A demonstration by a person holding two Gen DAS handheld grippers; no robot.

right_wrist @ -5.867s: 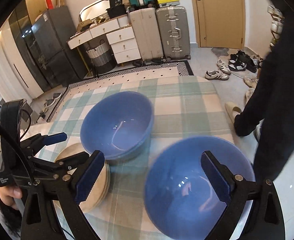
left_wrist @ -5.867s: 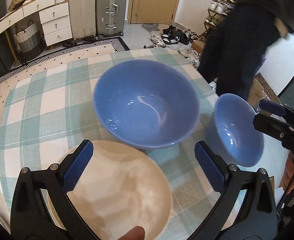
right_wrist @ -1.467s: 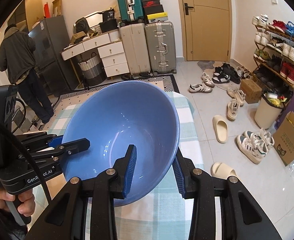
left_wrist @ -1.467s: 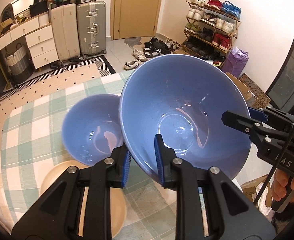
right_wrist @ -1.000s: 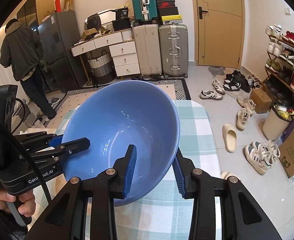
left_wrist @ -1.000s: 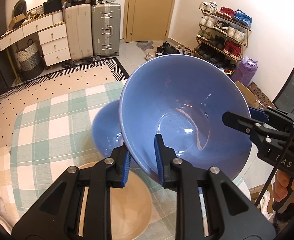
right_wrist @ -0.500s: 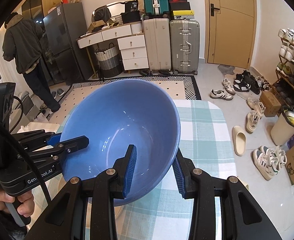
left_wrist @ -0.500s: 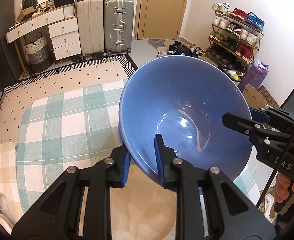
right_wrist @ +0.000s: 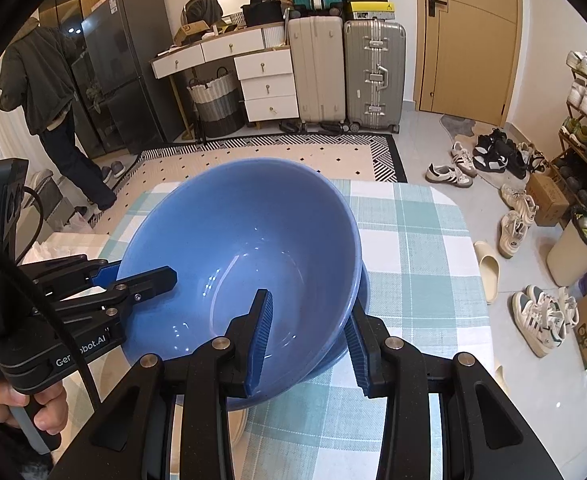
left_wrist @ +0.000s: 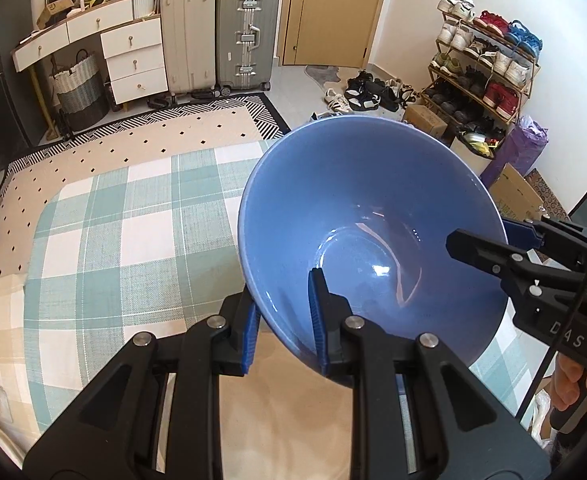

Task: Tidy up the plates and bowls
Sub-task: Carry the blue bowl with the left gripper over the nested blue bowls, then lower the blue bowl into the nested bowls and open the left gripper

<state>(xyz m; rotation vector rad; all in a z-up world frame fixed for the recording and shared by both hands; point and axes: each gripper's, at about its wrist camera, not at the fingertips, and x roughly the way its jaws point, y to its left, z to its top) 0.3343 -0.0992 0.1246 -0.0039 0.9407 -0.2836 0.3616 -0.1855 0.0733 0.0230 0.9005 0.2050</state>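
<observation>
I hold the blue bowl (left_wrist: 373,240) by its rim, both grippers' fingers (left_wrist: 317,312) pinched on it, just above another bowl (right_wrist: 363,292). It looks smooth, slippery and breakable, so I grip the rim.

Bowl (left_wrist: 373,216) blue; tablecloth (left_wrist: 133,216) teal-white plaid; plate (left_wrist: 285,408) beige; rug (right_wrist: 385,152) black-white zigzag border.

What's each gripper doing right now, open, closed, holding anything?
Left gripper: shut on the blue bowl, clamping its rim.
Right gripper: shut on the blue bowl's opposite rim.
</observation>
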